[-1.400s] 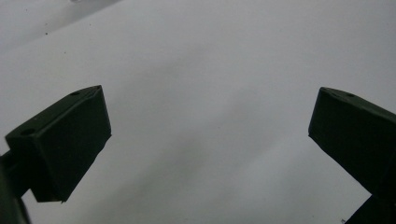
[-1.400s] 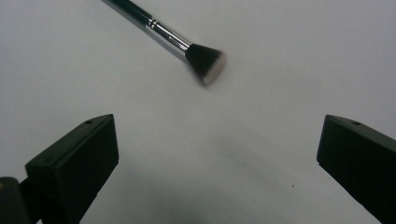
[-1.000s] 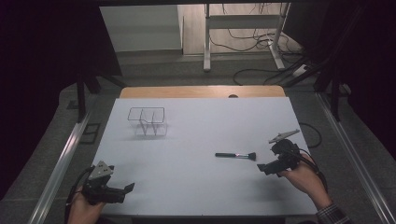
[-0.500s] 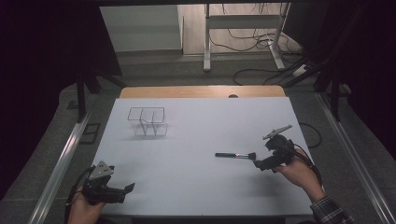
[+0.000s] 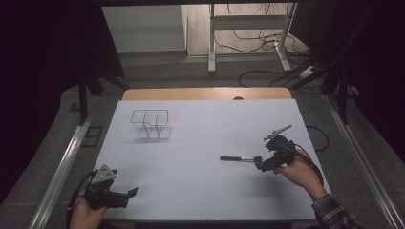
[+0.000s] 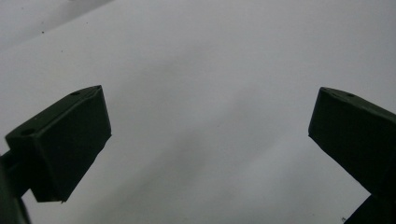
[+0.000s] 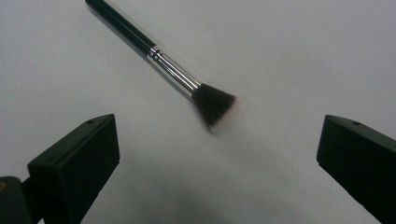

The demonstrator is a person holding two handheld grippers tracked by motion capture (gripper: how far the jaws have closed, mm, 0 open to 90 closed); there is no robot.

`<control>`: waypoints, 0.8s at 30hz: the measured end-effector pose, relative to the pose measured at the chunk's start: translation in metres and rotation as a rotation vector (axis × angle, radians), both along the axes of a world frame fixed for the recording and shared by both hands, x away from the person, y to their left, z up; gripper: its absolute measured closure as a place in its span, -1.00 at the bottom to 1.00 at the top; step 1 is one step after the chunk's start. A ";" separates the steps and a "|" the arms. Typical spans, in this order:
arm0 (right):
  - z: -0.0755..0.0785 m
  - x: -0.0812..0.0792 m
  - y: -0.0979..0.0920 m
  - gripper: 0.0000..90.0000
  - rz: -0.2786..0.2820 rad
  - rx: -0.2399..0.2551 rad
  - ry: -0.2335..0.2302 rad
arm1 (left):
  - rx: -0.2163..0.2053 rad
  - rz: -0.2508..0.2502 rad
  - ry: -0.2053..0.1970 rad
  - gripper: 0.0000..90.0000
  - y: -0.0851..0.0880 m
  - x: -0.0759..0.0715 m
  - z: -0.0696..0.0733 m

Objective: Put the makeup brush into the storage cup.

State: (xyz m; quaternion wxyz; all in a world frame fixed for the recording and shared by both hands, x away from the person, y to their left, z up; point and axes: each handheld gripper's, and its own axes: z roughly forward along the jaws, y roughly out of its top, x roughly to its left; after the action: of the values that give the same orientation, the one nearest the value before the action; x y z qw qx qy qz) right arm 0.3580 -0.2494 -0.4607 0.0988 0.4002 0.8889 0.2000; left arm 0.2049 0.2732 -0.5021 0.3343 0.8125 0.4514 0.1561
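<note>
High view: 1 brush, 1 wire rack; R hand-held gripper wide by bristles, L hand-held gripper wide.

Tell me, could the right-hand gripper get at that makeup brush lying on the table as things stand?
Probably yes. The right gripper sits just beside the bristle end of the makeup brush, its jaws spread wide, with bare table between them and the brush. Nothing lies in the way.

The left gripper is sitting low at the desk's near left corner, jaws spread wide, gripped by the left hand. The right gripper is hovering toward the right edge, jaws gaping too, the right hand wrapping its body.
</note>
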 end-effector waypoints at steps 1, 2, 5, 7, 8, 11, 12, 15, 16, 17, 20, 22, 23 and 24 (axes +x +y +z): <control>0.000 0.001 0.001 -1.00 0.002 0.000 0.002 | 0.000 0.000 0.000 -1.00 0.000 0.000 0.000; -0.001 0.001 0.001 -1.00 0.003 -0.003 0.002 | 0.001 0.000 0.000 -1.00 0.000 0.000 0.000; -0.002 0.003 0.004 -1.00 0.005 0.002 0.005 | 0.002 -0.002 0.002 -1.00 0.000 0.000 0.000; -0.003 0.005 0.006 -1.00 0.010 0.003 0.005 | 0.002 -0.002 0.002 -1.00 0.000 0.000 0.000; -0.003 0.005 0.006 -1.00 0.010 0.003 0.005 | 0.002 -0.002 0.002 -1.00 0.000 0.000 0.000; -0.003 0.007 0.009 -1.00 0.013 -0.001 0.007 | 0.002 -0.003 0.002 -1.00 0.000 0.000 0.000; -0.003 0.008 0.009 -1.00 0.017 -0.003 0.008 | 0.002 -0.002 0.002 -1.00 0.000 0.000 0.000; -0.003 0.009 0.012 -1.00 0.020 -0.005 0.009 | 0.002 -0.003 0.003 -1.00 0.000 0.000 -0.001; -0.003 0.010 0.013 -1.00 0.021 -0.007 0.008 | 0.003 -0.003 0.004 -1.00 0.000 0.000 -0.001; -0.003 0.011 0.014 -1.00 0.023 -0.010 0.010 | 0.003 -0.004 0.004 -1.00 0.000 0.000 -0.001; -0.003 0.012 0.016 -1.00 0.027 -0.015 0.009 | 0.004 -0.005 0.004 -1.00 0.000 0.000 -0.001; -0.003 0.014 0.018 -1.00 0.030 -0.012 0.010 | 0.006 -0.005 0.004 -1.00 -0.001 0.001 -0.001; -0.003 0.015 0.021 -1.00 0.033 -0.014 0.012 | 0.006 -0.005 0.004 -1.00 -0.001 0.001 -0.001; -0.003 0.015 0.021 -1.00 0.033 -0.014 0.012 | 0.007 -0.005 0.004 -1.00 -0.001 0.001 -0.001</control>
State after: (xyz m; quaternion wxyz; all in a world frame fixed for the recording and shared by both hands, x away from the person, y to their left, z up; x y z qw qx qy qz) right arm 0.3728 -0.2289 -0.4637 0.0931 0.3858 0.8973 0.1931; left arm 0.2055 0.2725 -0.5028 0.3309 0.8152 0.4494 0.1550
